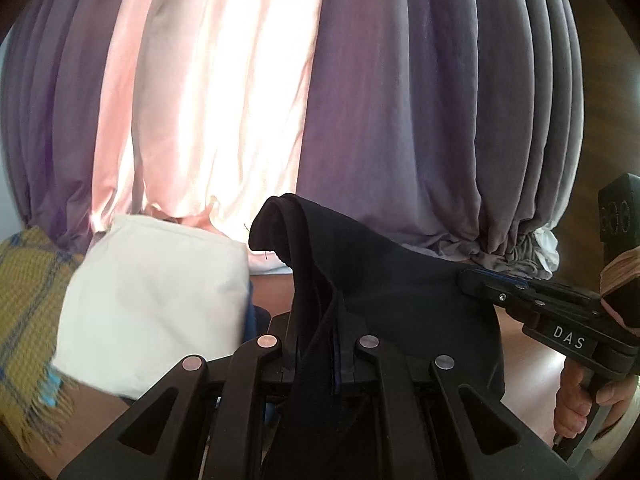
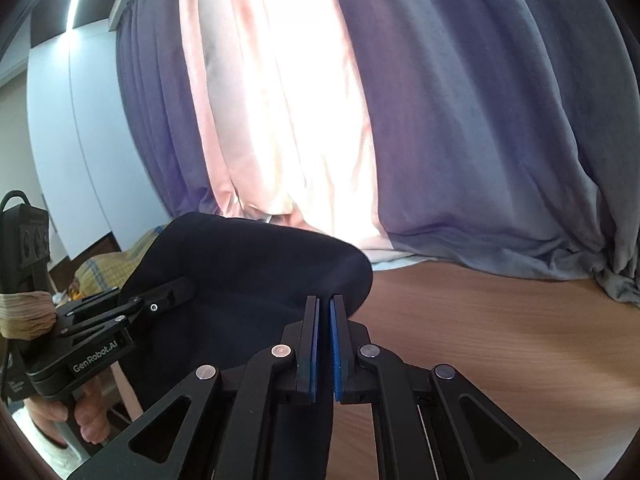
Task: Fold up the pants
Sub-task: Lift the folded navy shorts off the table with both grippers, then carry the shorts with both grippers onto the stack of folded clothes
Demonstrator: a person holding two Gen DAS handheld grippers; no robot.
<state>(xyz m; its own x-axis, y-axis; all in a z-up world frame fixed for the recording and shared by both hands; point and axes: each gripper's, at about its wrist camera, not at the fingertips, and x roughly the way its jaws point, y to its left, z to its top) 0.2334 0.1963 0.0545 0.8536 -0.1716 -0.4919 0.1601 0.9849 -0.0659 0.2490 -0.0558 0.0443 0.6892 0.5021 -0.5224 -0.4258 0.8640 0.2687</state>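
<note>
The pants (image 1: 384,288) are dark navy, almost black, and they hang in the air between the two grippers, above a wooden table (image 2: 500,340). In the left wrist view the cloth goes straight between the fingers of the left gripper (image 1: 318,356), which are pressed together on a thick bunch of folds, and a rolled edge of the fabric rises above them. From there the cloth stretches to the right gripper (image 1: 476,278), whose tips bite the far corner of it. In the right wrist view the right gripper (image 2: 324,320) shows a thin slit between its blue pads (image 2: 335,344), with dark cloth hanging in this slit at the lower part, so it is clamped on the pants. The fabric looks smooth and matte, with soft rounded folds. Behind it hang curtains (image 1: 360,100), purple-grey with a bright pink part in the middle. To the left lie a white pillow (image 1: 156,304) and a yellow checked blanket (image 1: 28,300).
</note>
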